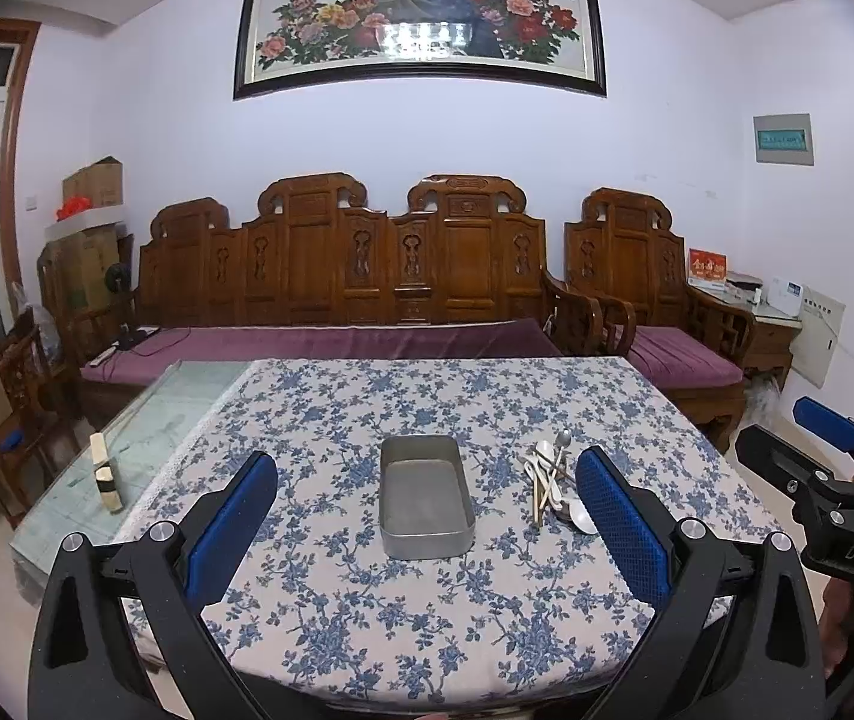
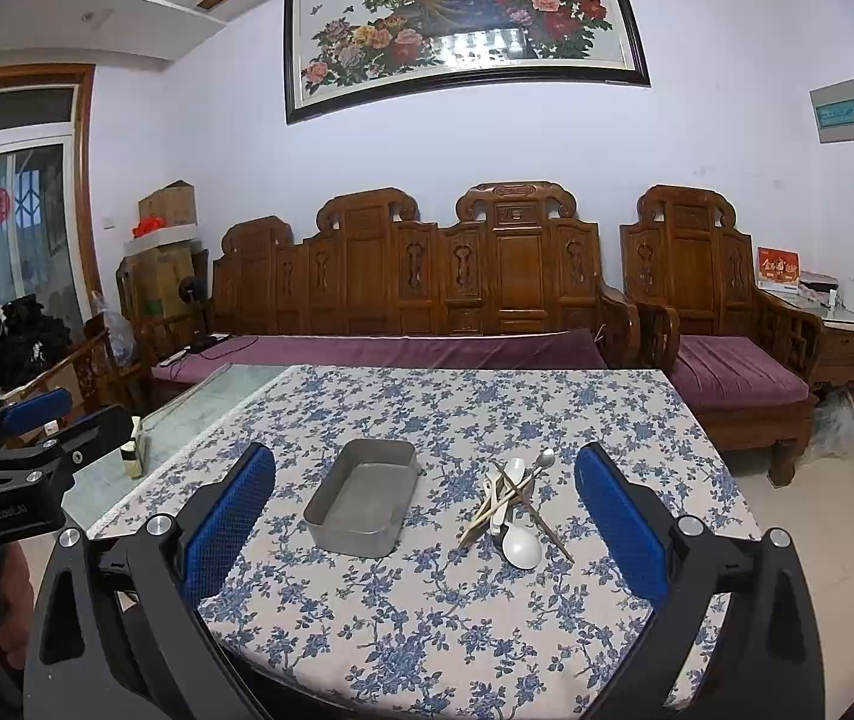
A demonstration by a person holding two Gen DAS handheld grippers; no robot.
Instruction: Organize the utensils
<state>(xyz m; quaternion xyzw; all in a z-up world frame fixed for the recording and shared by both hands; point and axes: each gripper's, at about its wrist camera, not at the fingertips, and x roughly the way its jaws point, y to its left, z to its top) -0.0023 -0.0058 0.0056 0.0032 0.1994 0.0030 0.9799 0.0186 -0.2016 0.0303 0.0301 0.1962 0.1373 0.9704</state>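
Nothing sorted yet: metal tray [image 2: 361, 501] is sitting empty mid-counter [image 2: 427, 630] on the floral cloth, and the whole utensil pile [image 2: 514, 510] (white spoons, a metal spoon, chopsticks, all crossed over each other) is lying just to its right, so every piece is still waiting to go in. Left gripper [image 1: 427, 531] and right gripper [image 2: 424, 531] are both hovering short of the near edge, fingers spread wide, holding nothing. Pile is too tangled to count pieces, left gripper's right finger [image 1: 619, 522] is covering part of it, and the small bottle-like item [image 1: 104, 471] far left is too unclear to name.
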